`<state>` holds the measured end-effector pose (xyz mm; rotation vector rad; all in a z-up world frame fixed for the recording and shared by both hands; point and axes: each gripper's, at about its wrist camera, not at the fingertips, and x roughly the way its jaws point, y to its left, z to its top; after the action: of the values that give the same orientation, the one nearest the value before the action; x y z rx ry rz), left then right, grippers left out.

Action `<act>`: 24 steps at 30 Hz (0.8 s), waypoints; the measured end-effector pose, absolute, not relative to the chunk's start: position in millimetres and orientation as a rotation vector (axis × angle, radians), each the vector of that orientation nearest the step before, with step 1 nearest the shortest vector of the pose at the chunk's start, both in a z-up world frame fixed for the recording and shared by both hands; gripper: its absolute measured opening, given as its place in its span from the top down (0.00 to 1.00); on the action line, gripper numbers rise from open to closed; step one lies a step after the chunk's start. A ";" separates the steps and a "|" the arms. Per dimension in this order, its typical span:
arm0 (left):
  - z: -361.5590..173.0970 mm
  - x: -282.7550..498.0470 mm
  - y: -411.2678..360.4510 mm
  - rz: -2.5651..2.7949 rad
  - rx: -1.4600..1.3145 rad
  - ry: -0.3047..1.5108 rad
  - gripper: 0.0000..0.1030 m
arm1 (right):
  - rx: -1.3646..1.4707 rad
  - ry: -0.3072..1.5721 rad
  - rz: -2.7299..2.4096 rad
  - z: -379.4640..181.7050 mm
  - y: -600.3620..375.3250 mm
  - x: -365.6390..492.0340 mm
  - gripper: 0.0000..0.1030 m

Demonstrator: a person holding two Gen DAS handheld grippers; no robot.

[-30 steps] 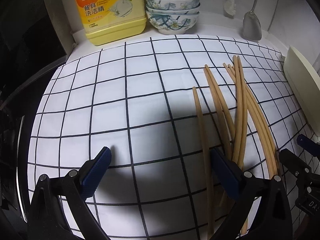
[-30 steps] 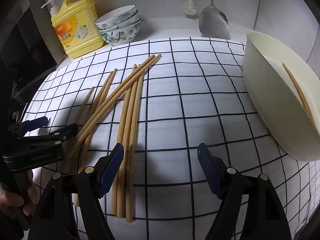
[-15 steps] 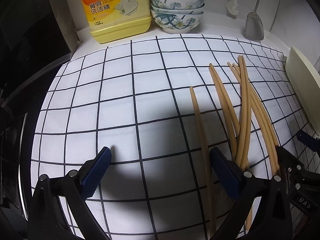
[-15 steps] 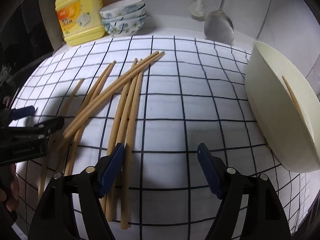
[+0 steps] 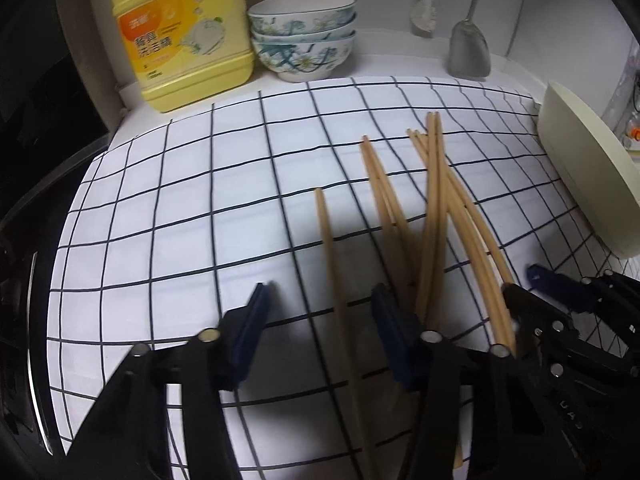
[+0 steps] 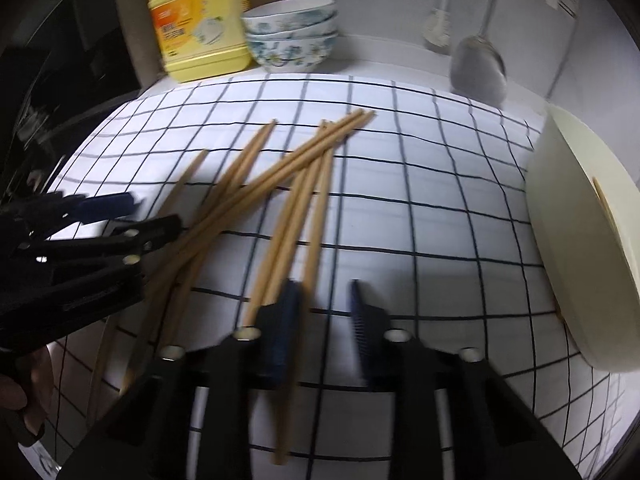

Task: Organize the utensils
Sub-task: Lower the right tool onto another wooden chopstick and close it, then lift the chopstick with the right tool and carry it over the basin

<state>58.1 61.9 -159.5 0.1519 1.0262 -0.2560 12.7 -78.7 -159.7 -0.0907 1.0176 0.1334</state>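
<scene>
Both grippers closing vs 1s ago | L (image 5: 320,320) round one chopstick (image 5: 340,300) | R (image 6: 324,312) unclear

2 wrist views look steeply down, close, sharing the checked cloth (image 5: 168,216).

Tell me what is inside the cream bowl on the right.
One chopstick shows inside the cream bowl, lying against its inner wall in the right wrist view. The bowl is tipped and cut off by the frame edge, so most of its inside stays hidden.
</scene>
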 end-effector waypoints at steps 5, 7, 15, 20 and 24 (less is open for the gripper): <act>-158.7 53.8 51.0 -0.304 0.178 1.024 0.90 | -0.115 1.014 0.125 -160.2 -70.3 12.5 0.92; -158.6 54.7 49.9 -0.302 0.178 1.029 0.91 | -0.107 1.015 0.125 -160.4 -71.5 12.8 0.93; -157.1 57.8 61.5 -0.315 0.128 1.052 0.93 | -0.025 1.027 0.120 -159.3 -84.4 11.7 0.94; -153.0 60.5 72.8 -0.292 0.095 1.056 0.93 | 0.002 1.030 0.074 -157.7 -96.1 8.7 0.94; -146.4 62.3 82.5 -0.272 0.075 1.049 0.93 | 0.024 1.026 0.033 -152.9 -107.7 5.1 0.94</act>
<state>62.3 82.5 -146.4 0.0750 1.0489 -0.2722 5.1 -107.7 -152.9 0.0238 1.0259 0.0328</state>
